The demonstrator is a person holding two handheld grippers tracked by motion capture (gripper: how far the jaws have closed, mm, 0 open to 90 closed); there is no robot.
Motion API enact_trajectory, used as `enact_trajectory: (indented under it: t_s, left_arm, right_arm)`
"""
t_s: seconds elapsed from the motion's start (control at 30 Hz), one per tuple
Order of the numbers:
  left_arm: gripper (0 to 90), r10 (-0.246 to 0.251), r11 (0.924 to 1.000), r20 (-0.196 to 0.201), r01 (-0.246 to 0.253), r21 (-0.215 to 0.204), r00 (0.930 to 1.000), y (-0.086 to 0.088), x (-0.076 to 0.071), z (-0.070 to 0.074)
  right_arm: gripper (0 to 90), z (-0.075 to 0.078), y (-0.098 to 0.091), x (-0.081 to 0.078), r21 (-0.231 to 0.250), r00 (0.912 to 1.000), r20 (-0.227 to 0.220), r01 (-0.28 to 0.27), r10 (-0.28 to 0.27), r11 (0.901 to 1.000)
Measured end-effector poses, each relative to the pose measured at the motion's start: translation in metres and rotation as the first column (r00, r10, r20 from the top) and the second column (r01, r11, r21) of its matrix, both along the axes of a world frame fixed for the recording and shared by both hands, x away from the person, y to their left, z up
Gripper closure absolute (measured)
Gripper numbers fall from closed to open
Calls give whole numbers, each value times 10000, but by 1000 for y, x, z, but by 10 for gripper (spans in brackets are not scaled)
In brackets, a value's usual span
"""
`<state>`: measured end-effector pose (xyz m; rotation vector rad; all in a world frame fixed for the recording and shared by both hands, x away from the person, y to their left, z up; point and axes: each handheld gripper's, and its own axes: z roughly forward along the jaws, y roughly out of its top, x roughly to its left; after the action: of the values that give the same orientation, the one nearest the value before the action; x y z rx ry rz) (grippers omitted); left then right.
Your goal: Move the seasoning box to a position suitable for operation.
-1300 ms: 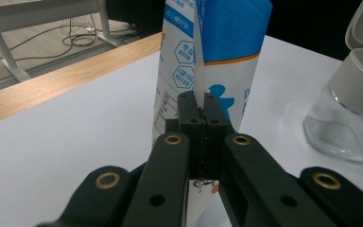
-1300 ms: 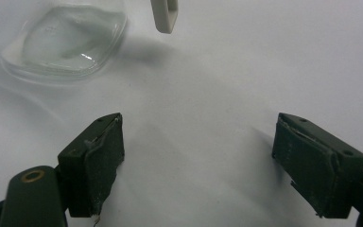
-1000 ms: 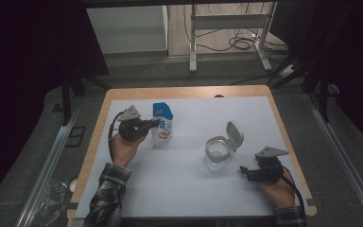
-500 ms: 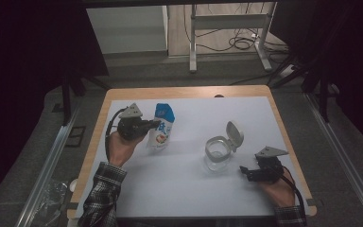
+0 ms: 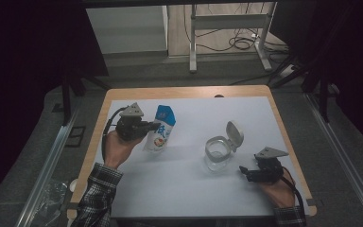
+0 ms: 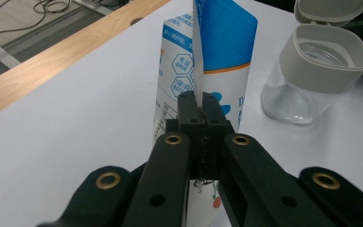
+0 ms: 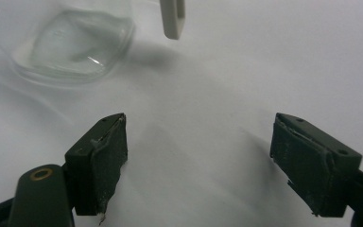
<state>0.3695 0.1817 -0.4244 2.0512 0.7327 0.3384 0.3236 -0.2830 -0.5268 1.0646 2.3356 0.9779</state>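
Your left claw [image 5: 152,126] is clenched on the side seam of the blue-and-white pouch [image 5: 160,135], held tilted, well to the left of the open-lidded glass jar [image 5: 219,152]. Your right claw [image 5: 244,172] rests released, just right of the jar and below it, bare white surface [image 5: 189,189] between its jaws.

The left gripper [image 5: 157,128] sits in the left half of the high view, held in a hand [image 5: 118,144] whose plaid-sleeved forearm rises from the lower left corner. Its jaws point toward frame right and are pressed together, pinching a thin flat edge between the pads [image 6: 189,111]. The right gripper [image 5: 244,171] lies low in the lower right of the high view, jaws pointing frame left and spread wide apart with nothing between its pads [image 7: 105,156].
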Motion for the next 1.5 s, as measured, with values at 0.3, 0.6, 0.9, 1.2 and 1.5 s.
enact_trajectory:
  t_s: [0.3, 0.6, 0.9, 1.2, 1.5]
  left_arm:
    - [900, -172, 9998, -70, 172, 31, 9998, -8, -11, 4]
    - [900, -399, 9992, -118, 398, -60, 9991, -19, -25, 5]
    - [900, -710, 9975, -205, 711, 53, 9973, -30, -33, 5]
    - [900, -947, 9955, -186, 949, 86, 9953, -40, -44, 10]
    - [900, -1133, 9936, -278, 1132, -51, 9932, -47, -52, 12]
  right_arm:
    - [225, 7, 7, -12, 417, 9989, 102, -456, 452, 9981]
    - [250, 12, 18, -28, 770, 9948, 82, -1020, 1017, 9918]
    - [280, 11, 34, -44, 751, 9864, -108, -1630, 1642, 9838]
    - [307, 8, 54, -52, 800, 9756, -224, -2161, 2185, 9731]
    - [319, 9, 78, -54, 856, 9628, -197, -2669, 2695, 9599]
